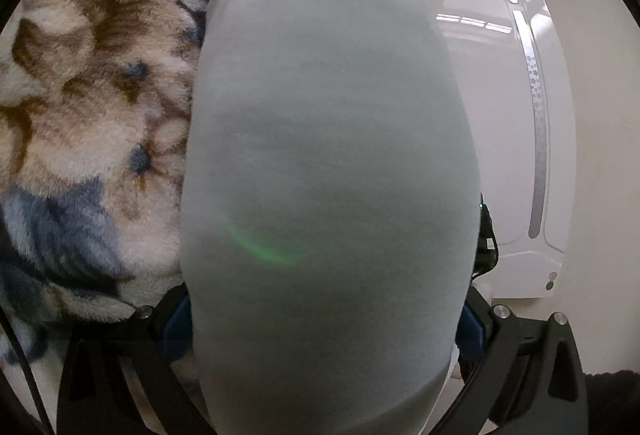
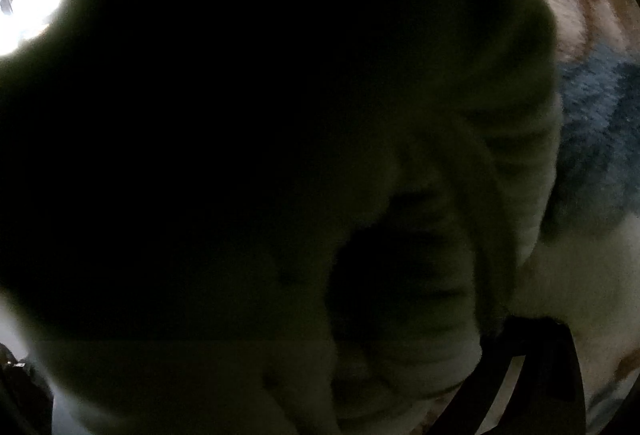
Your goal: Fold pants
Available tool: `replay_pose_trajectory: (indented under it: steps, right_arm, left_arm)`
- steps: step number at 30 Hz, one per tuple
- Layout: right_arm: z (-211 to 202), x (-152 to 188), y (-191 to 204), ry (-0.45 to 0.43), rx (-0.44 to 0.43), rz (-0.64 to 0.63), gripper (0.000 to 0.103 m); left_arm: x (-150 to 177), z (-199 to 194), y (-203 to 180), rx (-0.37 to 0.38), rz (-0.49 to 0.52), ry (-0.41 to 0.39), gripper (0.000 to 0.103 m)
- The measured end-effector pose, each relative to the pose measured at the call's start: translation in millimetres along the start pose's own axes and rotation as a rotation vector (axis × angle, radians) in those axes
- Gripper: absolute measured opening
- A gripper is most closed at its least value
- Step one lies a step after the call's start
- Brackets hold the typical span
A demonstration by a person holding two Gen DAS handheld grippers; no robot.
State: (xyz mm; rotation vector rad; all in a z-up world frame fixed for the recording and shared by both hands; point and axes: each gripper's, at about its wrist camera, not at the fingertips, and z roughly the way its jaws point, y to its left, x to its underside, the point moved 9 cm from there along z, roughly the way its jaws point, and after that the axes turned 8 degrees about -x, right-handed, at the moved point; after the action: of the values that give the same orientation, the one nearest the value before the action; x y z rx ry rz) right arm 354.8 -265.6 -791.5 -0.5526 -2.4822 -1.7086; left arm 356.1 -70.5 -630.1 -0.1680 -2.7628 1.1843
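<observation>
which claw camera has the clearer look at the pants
The left claw view: it shows the pale grey pants lit, against the floral blanket. The right wrist view is nearly black, smothered by cloth.

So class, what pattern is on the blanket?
Brown, cream and blue flowers on the blanket, best in the left wrist view.

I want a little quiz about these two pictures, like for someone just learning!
1. True or false: in the left wrist view, the pale grey soft cloth of the pants covers the middle of the picture.
2. What lies left of that cloth? A) bare wooden floor B) fluffy brown, cream and blue flower blanket C) green towel
3. Fill in: the right wrist view is mostly ____ because cloth hangs close to the lens.

Key: 1 true; 2 B; 3 dark
</observation>
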Motion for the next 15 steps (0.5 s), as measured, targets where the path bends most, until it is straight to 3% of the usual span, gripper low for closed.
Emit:
replay_pose_trajectory:
  steps: [9, 15]
  right_arm:
    - [12.7, 16.0, 69.6, -0.061, -0.108, -0.074, 0.1]
    - [35.1, 10.2, 113.2, -0.081, -0.136, -0.109, 0.1]
  left_arm:
    - [1.5, -23.0, -37.4, -0.007, 0.058, 0.012, 0.103]
    - [-18.8, -57.3, -59.1, -0.034, 0.098, -0.017, 0.103]
